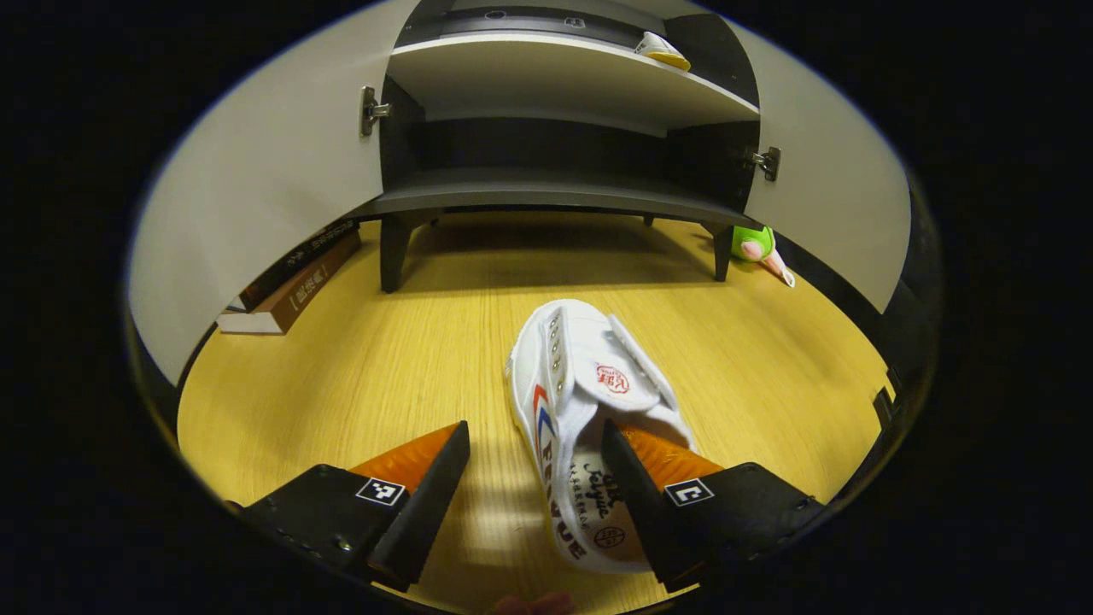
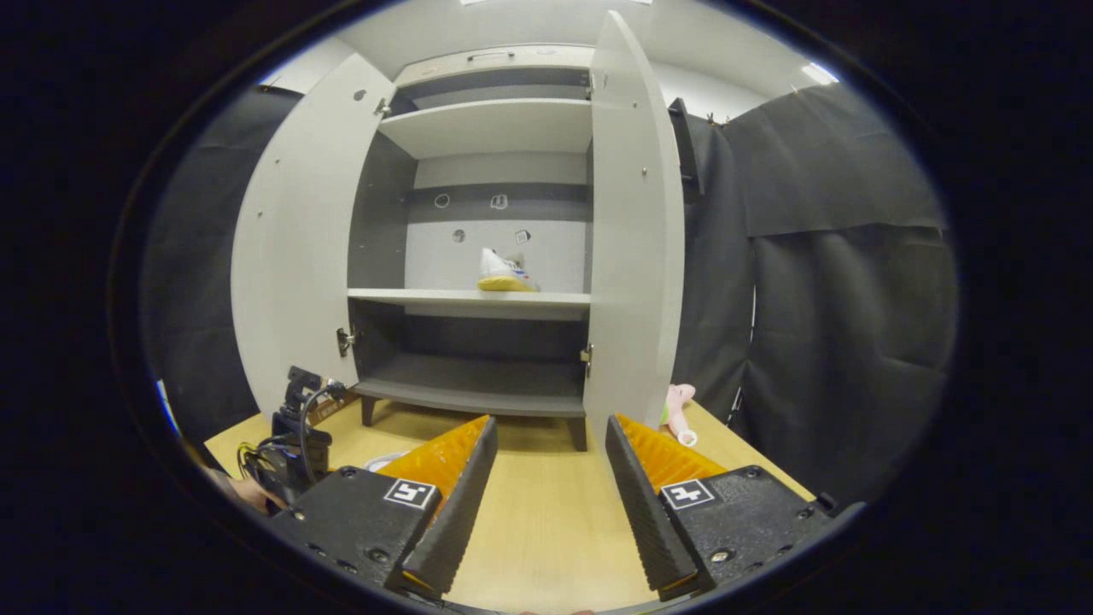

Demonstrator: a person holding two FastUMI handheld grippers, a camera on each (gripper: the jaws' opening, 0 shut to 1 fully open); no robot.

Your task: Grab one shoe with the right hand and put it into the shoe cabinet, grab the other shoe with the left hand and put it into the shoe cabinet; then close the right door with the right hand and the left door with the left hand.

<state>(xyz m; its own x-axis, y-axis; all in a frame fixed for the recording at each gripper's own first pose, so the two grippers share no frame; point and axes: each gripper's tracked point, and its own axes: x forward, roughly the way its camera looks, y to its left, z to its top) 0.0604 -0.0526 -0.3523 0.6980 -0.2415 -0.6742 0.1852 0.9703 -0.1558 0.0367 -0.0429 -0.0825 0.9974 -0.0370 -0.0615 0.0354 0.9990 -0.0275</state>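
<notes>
One shoe [image 2: 505,273] already sits on the middle shelf of the shoe cabinet [image 2: 478,299], toward the right side, and the other white canvas sneaker [image 1: 589,427] lies on its side on the bench [image 1: 359,384], heel end toward you. Your left tongs [image 1: 536,487] stand wide apart over it, with the right-hand finger [image 1: 649,487] down at the sneaker's opening and the other finger off to the side over bare wood, so nothing is held yet. Your right tongs [image 2: 546,487] hang wide and empty in front of the cabinet, both doors swung out.

Judging from this, the left-hand grab is the step at hand, and it looks off-centre. If you squeeze from here, the fingers may catch just one soft wall of the upper, and the sneaker could fold, twist or slip out on the way up. Shift across so both fingers bracket the heel or the sidewall before you close.

The left door [image 1: 256,188] and right door [image 1: 828,196] flank the path to the shelves; a swinging shoe or your wrist could knock one. The shelf edge is another catch point if you come in low. Mind the stacked books [image 1: 295,286] beside the cabinet leg, and the green plush toy [image 1: 760,248] by the right door, which might foul that door when you close it
</notes>
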